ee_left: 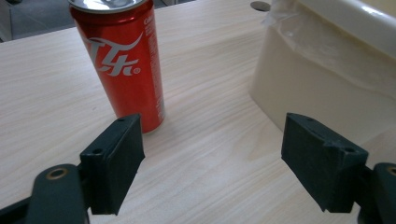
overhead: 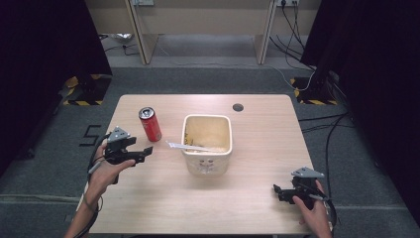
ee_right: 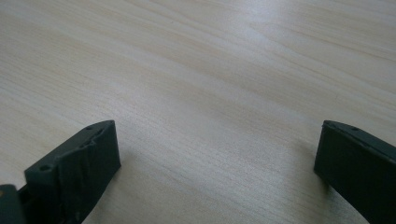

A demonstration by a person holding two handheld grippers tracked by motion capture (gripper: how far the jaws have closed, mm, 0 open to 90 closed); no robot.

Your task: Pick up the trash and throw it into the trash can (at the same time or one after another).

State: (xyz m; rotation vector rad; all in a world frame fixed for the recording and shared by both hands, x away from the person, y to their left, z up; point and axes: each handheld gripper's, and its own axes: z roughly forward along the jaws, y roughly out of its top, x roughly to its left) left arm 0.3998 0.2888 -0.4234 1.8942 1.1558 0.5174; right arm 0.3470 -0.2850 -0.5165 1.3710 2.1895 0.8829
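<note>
A red soda can (overhead: 150,124) stands upright on the wooden table (overhead: 257,198), left of a cream square bin (overhead: 207,144). My left gripper (overhead: 143,150) hovers just in front of the can, open, with nothing between its jaws. In the left gripper view the can (ee_left: 122,60) stands just beyond the left jaw and the bin's wall (ee_left: 322,88) rises at the right. A white strip (overhead: 185,146) lies over the bin's left rim. My right gripper (overhead: 278,191) rests near the table's front right corner, open over bare wood (ee_right: 210,93).
A round dark hole (overhead: 237,107) marks the table's far side. Desk legs and cables stand on the grey floor beyond the table. Black-and-yellow striped bases sit at the far left (overhead: 81,101) and far right (overhead: 317,101).
</note>
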